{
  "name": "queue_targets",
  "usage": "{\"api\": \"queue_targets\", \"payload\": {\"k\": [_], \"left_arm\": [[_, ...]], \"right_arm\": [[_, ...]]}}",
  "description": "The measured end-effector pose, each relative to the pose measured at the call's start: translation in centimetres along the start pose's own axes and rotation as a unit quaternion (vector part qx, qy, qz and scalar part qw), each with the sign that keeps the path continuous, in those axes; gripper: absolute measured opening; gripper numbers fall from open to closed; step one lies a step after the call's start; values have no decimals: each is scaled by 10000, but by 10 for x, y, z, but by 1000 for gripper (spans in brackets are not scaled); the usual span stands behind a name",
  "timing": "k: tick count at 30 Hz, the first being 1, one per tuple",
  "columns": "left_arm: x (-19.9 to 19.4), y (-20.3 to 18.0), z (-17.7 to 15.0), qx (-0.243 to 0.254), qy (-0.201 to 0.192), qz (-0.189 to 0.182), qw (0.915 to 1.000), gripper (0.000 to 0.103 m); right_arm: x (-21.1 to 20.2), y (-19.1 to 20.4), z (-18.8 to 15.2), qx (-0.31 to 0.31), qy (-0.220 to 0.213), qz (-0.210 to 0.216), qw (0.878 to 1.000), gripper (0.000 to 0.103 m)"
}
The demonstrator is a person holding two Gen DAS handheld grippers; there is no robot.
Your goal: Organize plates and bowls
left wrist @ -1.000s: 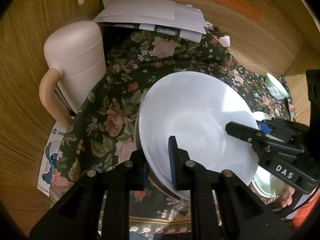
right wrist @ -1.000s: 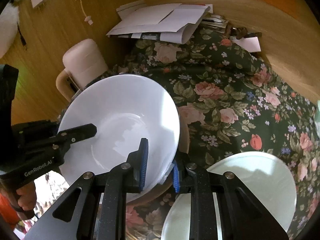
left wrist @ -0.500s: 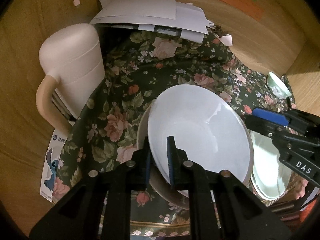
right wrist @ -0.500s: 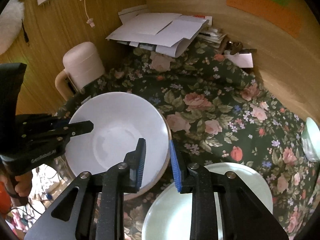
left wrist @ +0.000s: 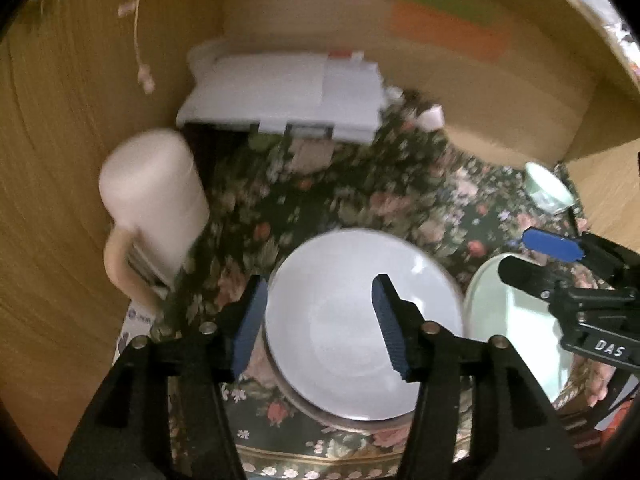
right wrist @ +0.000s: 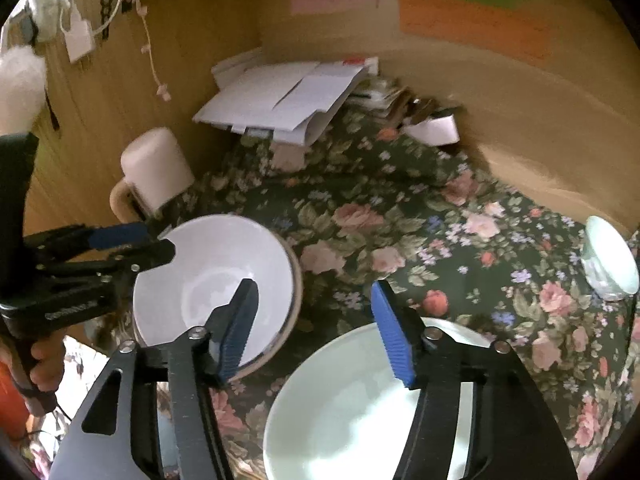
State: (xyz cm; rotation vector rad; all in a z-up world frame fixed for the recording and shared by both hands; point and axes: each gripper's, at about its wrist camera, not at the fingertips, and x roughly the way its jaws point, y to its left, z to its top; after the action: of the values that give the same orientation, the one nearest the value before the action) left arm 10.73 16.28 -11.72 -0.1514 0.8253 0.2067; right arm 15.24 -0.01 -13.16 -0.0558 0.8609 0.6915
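A white bowl (left wrist: 352, 332) (right wrist: 208, 280) sits nested in a beige-rimmed bowl (right wrist: 295, 292) on the floral cloth. My left gripper (left wrist: 318, 324) hovers above its left rim, jaws opening, pads clear of the rim. My right gripper (right wrist: 316, 320) hangs just right of the bowl, jaws also opening, with only cloth between them. Each gripper shows in the other's view: the right gripper (left wrist: 516, 254) and the left gripper (right wrist: 160, 240), held by a hand (right wrist: 44, 364). A pale green plate (right wrist: 352, 400) (left wrist: 516, 320) lies to the right of the bowls.
A small pale green bowl (right wrist: 608, 260) (left wrist: 548, 188) stands at the far right edge of the cloth. A pink jug with a handle (left wrist: 156, 208) (right wrist: 156, 168) stands left of the bowls. Loose papers (right wrist: 280, 96) are piled against the wooden back wall.
Both grippers were shut on the white bowl's rim and have let go. Their jaws have spread and both have pulled back and up. The bowl now rests level in the beige-rimmed bowl.
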Motion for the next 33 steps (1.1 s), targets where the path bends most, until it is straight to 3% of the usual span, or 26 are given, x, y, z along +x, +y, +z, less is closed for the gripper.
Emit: {"api": "queue_targets", "payload": {"k": [5,13,21,33], "left_arm": [[-21,-26,14,258,-428,-61,9987,59],[-18,-77,42,584,-688,-363,9953,66],[16,-127,73,810,-544,-672,9930,67],[88,-197,110,1136,-58,-933,9891,67]], "right_arm": [[-23,-18,3,182,-337,-158,9991,69],[-56,-61,8,520,-717,-537,9946,70],[-70,-124,7,902,-839,-1080,9865,73],[-56,-230,3,1678,-654,-1855,9660,73]]}}
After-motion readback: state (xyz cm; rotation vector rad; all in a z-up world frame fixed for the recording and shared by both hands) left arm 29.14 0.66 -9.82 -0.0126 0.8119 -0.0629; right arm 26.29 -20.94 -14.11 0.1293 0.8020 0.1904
